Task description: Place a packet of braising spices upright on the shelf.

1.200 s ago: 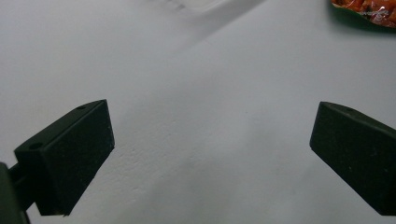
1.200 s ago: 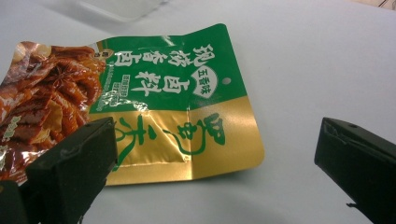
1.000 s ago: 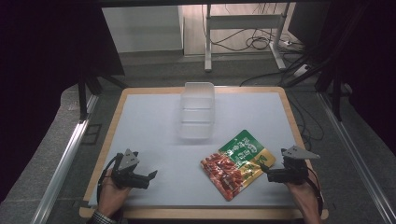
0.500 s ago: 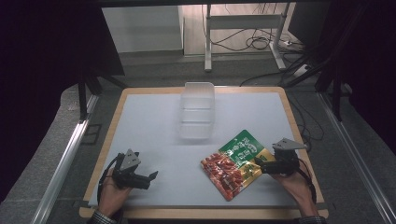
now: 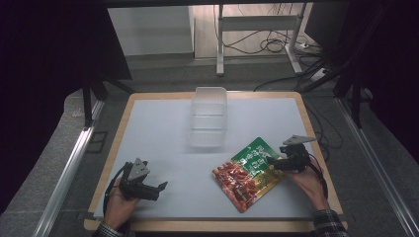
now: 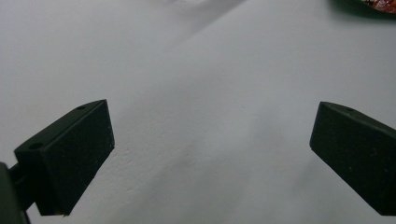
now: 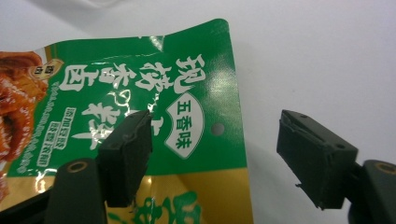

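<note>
Lying flat on the white surface (image 5: 163, 133), a green, yellow and red snack packet (image 5: 249, 173) with white Chinese lettering sits near the front right, just in front of and to the right of a clear plastic container (image 5: 209, 116). The container stands empty toward the far middle of the surface, apart from the packet.

At the packet's right edge, the right tool (image 5: 274, 163) is held low by the right hand (image 5: 309, 180), its jaws spread wide. In the right gripper view the right tool (image 7: 212, 158) straddles the packet's (image 7: 154, 93) edge: one jaw is over the green printed face, the other over bare surface beside it, neither pressing it.

Well to the left of the packet, the left tool (image 5: 160, 187) rests near the front of the surface in the left hand (image 5: 118, 205). Its jaws are wide apart, with nothing between them but bare white surface (image 6: 210, 116).
</note>
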`<state>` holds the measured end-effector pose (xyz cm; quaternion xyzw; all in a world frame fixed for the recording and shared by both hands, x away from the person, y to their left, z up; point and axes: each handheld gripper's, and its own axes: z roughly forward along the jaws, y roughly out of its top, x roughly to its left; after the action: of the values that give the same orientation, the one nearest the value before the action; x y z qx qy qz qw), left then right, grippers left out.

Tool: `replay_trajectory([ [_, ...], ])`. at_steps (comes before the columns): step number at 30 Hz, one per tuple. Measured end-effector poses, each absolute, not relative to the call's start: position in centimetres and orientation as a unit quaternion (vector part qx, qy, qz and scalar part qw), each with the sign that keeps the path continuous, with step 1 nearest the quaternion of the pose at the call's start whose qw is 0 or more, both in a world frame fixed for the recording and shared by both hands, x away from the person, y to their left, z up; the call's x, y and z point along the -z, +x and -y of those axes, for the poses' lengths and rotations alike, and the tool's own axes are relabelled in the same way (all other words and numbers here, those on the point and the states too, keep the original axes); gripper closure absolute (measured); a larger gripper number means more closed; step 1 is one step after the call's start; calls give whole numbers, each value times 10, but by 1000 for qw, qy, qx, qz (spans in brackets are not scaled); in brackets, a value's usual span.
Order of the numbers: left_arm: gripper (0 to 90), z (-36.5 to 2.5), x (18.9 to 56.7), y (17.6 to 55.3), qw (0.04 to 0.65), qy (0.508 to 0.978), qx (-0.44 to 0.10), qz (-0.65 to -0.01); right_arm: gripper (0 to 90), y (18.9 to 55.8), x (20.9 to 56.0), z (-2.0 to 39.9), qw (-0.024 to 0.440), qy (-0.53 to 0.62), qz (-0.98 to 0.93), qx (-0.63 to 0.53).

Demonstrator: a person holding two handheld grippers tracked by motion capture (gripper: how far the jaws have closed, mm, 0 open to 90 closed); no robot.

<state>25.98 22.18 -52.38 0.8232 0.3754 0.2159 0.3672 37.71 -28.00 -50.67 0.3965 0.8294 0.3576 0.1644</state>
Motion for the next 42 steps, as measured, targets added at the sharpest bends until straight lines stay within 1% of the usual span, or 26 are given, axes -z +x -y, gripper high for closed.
replay_trajectory([
  [4, 0, -221, 524, 260, 365, 824, -215, -375, 301, 384, 509, 280, 148, 396, -832, -358],
  [6, 0, -221, 524, 260, 365, 825, -215, -375, 346, 387, 511, 279, 126, 398, -835, -360],
  [10, 0, -221, 524, 260, 364, 825, -216, -374, 407, 388, 511, 278, 102, 397, -835, -366],
  [12, 0, -221, 524, 260, 364, 825, -216, -374, 431, 387, 508, 278, 100, 395, -836, -368],
  [18, 0, -221, 524, 260, 362, 827, -217, -372, 556, 377, 494, 272, 101, 368, -840, -386],
  [19, 0, -221, 524, 260, 362, 827, -217, -372, 556, 377, 494, 272, 101, 368, -840, -386],
  [20, 0, -221, 524, 260, 361, 827, -218, -371, 581, 376, 496, 266, 95, 359, -850, -373],
  [22, 0, -221, 524, 260, 361, 827, -218, -371, 600, 376, 500, 260, 97, 351, -861, -355],
  [24, 0, -221, 524, 260, 361, 827, -218, -371, 606, 376, 501, 257, 97, 349, -865, -348],
  [26, 0, -220, 524, 260, 361, 827, -218, -371, 661, 374, 503, 251, 108, 345, -870, -334],
  [27, 0, -220, 524, 260, 361, 827, -218, -371, 661, 374, 503, 251, 108, 345, -870, -334],
  [28, 0, -220, 524, 260, 360, 828, -219, -371, 752, 373, 503, 247, 124, 345, -874, -319],
  [29, 0, -220, 524, 260, 360, 828, -219, -371, 752, 373, 503, 247, 124, 345, -874, -319],
  [30, 0, -221, 523, 260, 361, 827, -220, -371, 840, 372, 502, 246, 136, 345, -874, -313],
  [31, 0, -221, 523, 260, 362, 827, -219, -371, 874, 371, 501, 246, 146, 344, -875, -308],
  [37, 0, -221, 523, 259, 370, 821, -218, -376, 889, 366, 491, 244, 162, 339, -870, -319],
  [42, 0, -222, 522, 259, 372, 819, -219, -377, 888, 362, 482, 243, 160, 339, -866, -330],
])
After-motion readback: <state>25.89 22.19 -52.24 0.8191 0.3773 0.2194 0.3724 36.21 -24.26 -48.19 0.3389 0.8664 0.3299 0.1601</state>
